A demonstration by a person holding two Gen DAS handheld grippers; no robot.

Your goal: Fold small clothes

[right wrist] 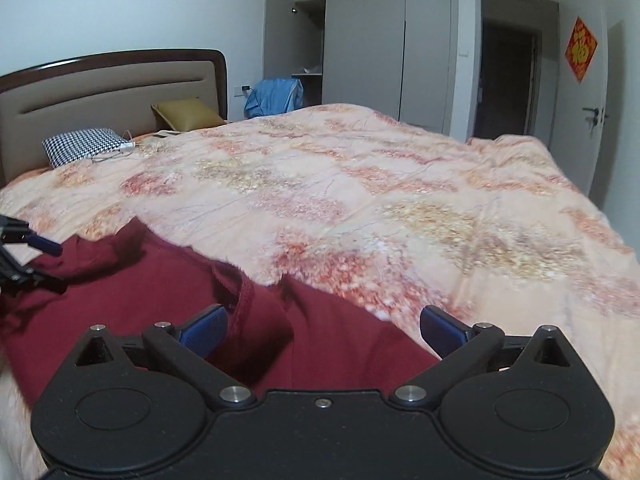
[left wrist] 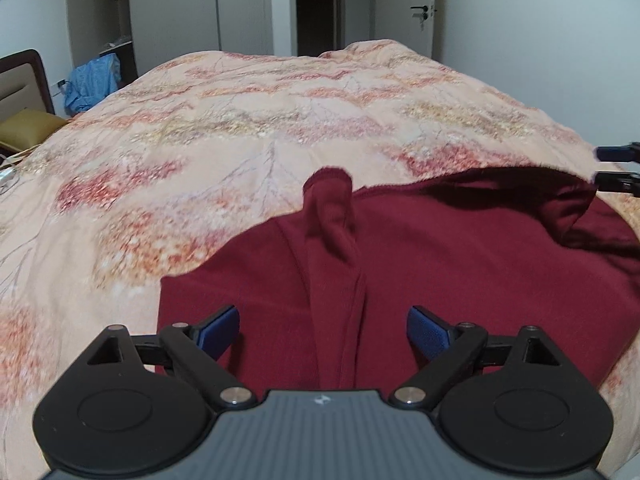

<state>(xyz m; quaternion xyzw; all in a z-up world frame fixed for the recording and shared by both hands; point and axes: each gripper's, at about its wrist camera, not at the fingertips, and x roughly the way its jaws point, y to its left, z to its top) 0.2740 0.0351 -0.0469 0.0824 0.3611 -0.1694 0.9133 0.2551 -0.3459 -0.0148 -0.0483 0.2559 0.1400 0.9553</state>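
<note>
With both pairs of blue pads spread wide and gripping nothing, the left gripper (left wrist: 323, 332) and right gripper (right wrist: 323, 330) hover low over the maroon garment (left wrist: 440, 256) — rumpled, one fold ridged up — lying on the floral bedspread (left wrist: 260, 128).

A dark red garment (left wrist: 460, 264) lies in the lower half of the frame. Under it, the bedspread (left wrist: 280, 120) is peach with a pattern of red, pink and yellow leafy patches and thin grey branch lines. At the bottom, the left tongs (left wrist: 323, 330) and right tongs (right wrist: 323, 326) are black with blue pads (left wrist: 426, 330). Upper left: a beige headboard (right wrist: 100, 92) with a dark brown rim, an olive-gold cushion (right wrist: 188, 114), a black-and-white houndstooth cushion (right wrist: 82, 146), and blue cloth (right wrist: 276, 96). Upper right: a red and gold ornament (right wrist: 581, 50) on a white door.
</note>
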